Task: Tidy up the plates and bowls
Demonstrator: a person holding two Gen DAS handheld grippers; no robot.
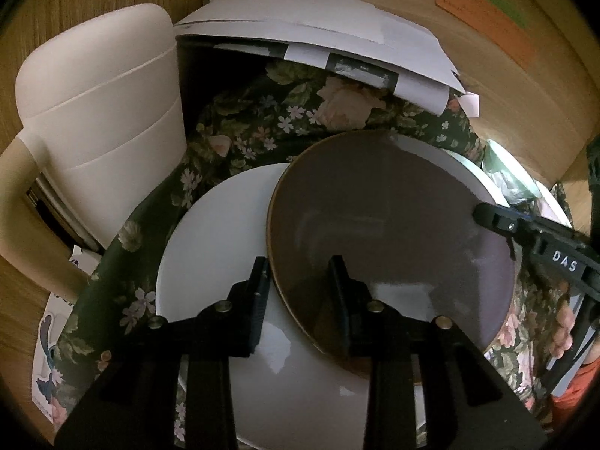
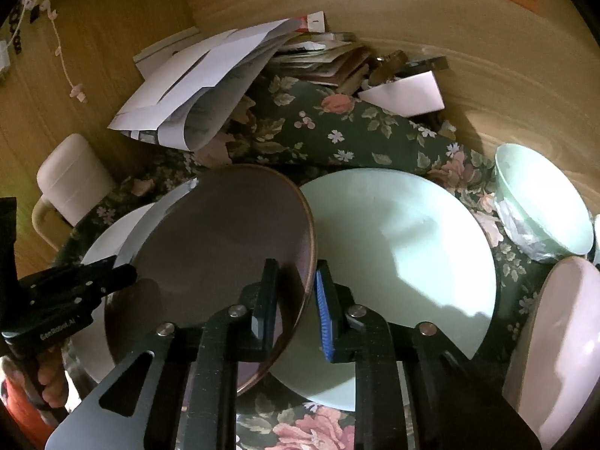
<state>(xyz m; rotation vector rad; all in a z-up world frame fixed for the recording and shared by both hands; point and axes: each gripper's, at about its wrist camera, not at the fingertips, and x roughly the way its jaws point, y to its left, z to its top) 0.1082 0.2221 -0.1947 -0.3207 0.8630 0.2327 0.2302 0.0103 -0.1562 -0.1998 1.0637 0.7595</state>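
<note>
Both jaws clamp opposite rims of the glossy, gold-edged brown plate.

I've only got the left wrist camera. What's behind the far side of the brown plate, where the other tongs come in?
Observer: A mint green plate lies flat there. The brown plate covers its left edge.
Operator: Do the right tongs have the brown plate?
Observer: Yes, the right tongs are shut on its rim, one finger on each side.
Operator: Anything past the mint plate?
Observer: A pink dish sits just to its right.
</note>
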